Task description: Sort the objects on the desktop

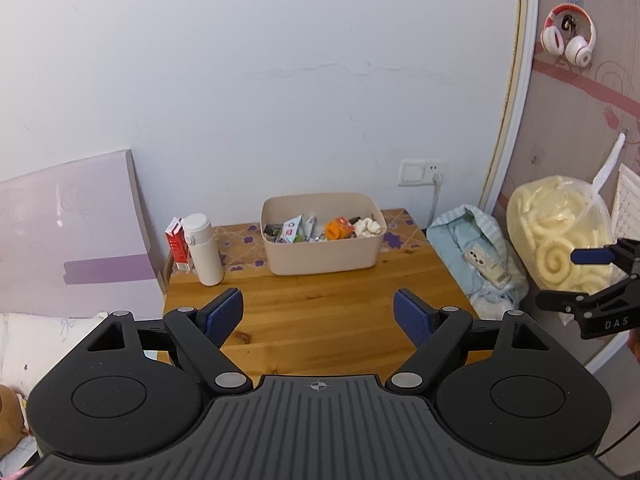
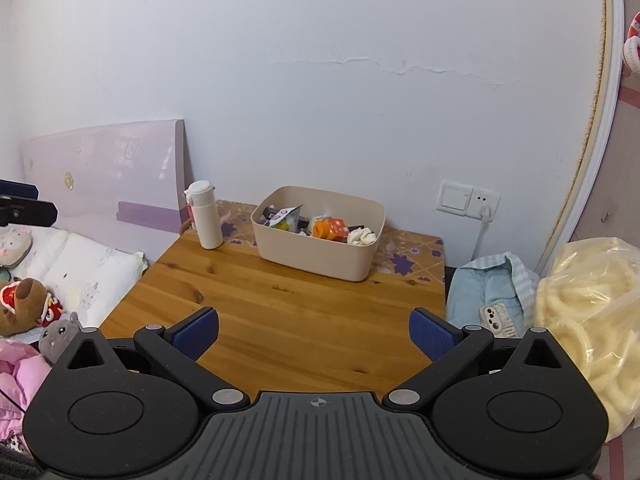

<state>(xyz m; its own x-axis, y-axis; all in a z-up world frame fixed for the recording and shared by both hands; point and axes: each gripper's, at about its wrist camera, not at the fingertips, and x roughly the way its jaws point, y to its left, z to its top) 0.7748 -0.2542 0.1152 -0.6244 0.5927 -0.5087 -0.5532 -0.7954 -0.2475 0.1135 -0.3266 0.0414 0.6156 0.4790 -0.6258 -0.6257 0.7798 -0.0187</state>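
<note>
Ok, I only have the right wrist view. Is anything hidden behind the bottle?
Observer: Yes, a red carton stands close beside the bottle, on its left, at the table's back corner.
Operator: And is the left gripper open?
Observer: The left gripper is open and holds nothing, above the near part of the table.
</note>
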